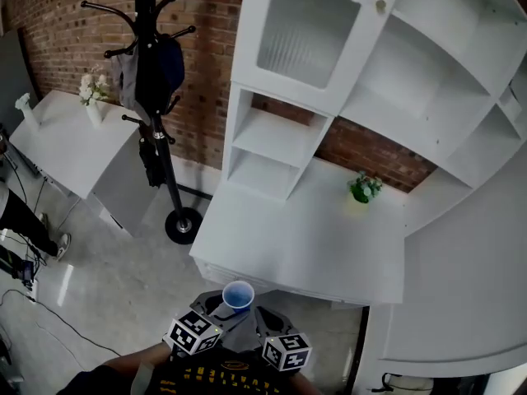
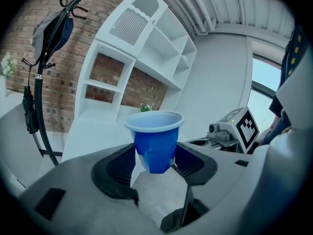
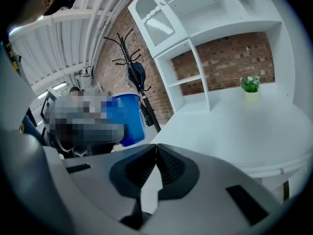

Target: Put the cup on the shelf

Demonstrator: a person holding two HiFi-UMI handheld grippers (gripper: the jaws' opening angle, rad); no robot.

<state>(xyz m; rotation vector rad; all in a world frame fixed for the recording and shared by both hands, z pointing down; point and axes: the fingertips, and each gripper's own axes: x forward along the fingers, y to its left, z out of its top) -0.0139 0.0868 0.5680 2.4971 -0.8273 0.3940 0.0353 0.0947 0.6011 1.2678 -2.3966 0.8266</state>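
Note:
A blue cup (image 2: 155, 140) stands upright between the jaws of my left gripper (image 2: 154, 163), which is shut on its lower part. In the head view the blue cup (image 1: 237, 296) is just short of the front edge of the white desk (image 1: 313, 237), with my left gripper (image 1: 226, 309) below it. My right gripper (image 3: 155, 165) is shut with nothing between its pads; it sits beside the left one, right gripper (image 1: 265, 321) in the head view. The white shelf unit (image 1: 272, 151) with open compartments rises at the back of the desk. From the right gripper view the blue cup (image 3: 126, 115) shows at the left.
A small potted plant (image 1: 362, 189) stands on the desk near the brick wall. A black coat stand (image 1: 156, 97) with a dark bag is left of the desk. A white table (image 1: 66, 142) with flowers is further left. A tall white bookcase (image 1: 461, 97) curves round at the right.

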